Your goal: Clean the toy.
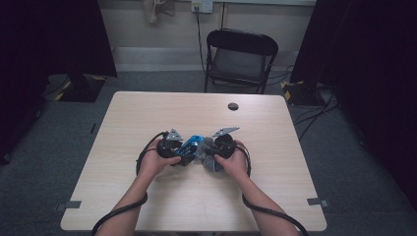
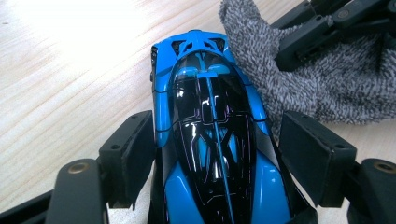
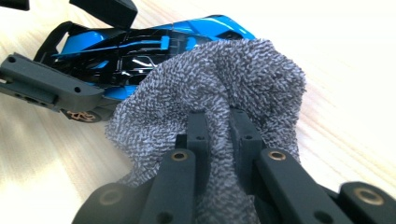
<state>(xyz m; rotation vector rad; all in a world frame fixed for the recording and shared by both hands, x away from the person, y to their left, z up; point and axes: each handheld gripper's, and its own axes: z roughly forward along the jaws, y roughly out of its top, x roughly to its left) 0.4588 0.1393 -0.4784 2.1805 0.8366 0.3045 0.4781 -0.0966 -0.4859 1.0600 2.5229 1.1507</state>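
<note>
One toy car (image 2: 210,140), glossy blue body with black canopy and black panel lines down the middle, a bronze-coloured wheel showing low on its side in the right gripper view. It sits on the light wood table (image 1: 147,113), about the middle, toward the person's edge, between the two hands. Left gripper (image 2: 217,154) has its jaws spread wide around the car's rear half, one pad on each flank; the left pad touches the blue side, the right pad is against or just off the black edge, so it looks gripped, though contact on that side is hard to confirm. Right gripper (image 3: 218,128) has its jaws pinched close together on a grey knitted cloth (image 3: 219,79), bunched fabric squeezed between the pads. The cloth bulges forward from the jaws and lies against the car's side and top near the front. In the high view the cloth (image 1: 209,157) sits just right of the car (image 1: 189,146), both hands low on the table.
</note>
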